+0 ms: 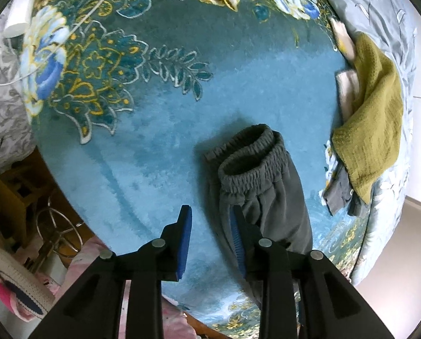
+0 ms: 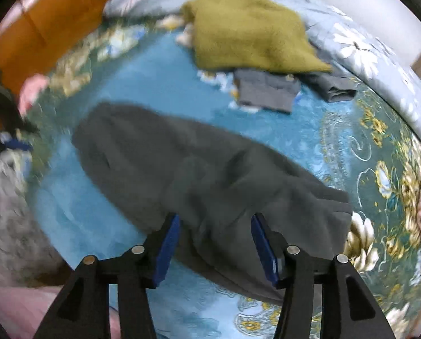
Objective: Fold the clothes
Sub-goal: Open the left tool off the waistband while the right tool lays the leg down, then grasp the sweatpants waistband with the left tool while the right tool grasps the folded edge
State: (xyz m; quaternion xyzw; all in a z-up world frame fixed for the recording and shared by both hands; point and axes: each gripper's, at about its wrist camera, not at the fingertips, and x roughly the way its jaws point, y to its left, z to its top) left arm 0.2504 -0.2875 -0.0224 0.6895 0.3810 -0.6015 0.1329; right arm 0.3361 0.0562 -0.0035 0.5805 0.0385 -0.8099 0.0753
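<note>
Dark grey sweatpants (image 1: 267, 186) lie on a teal flowered blanket (image 1: 159, 118), folded lengthwise so the two elastic cuffs (image 1: 250, 158) lie stacked. My left gripper (image 1: 210, 217) is open just above the blanket; its right finger touches the pants' left edge near the cuffs. In the right wrist view the pants (image 2: 199, 175) stretch diagonally across the blanket (image 2: 159, 84). My right gripper (image 2: 216, 226) is open over the pants' wider end, with cloth between and below the fingers. That view is motion-blurred.
An olive green knit garment (image 2: 247, 28) lies at the blanket's edge with folded grey clothes (image 2: 267, 91) beside it. A grey flowered quilt (image 1: 380, 5) borders the blanket. An orange headboard (image 2: 40, 19) is at the left. Floor clutter and a metal stand (image 1: 57, 226) lie below the bed edge.
</note>
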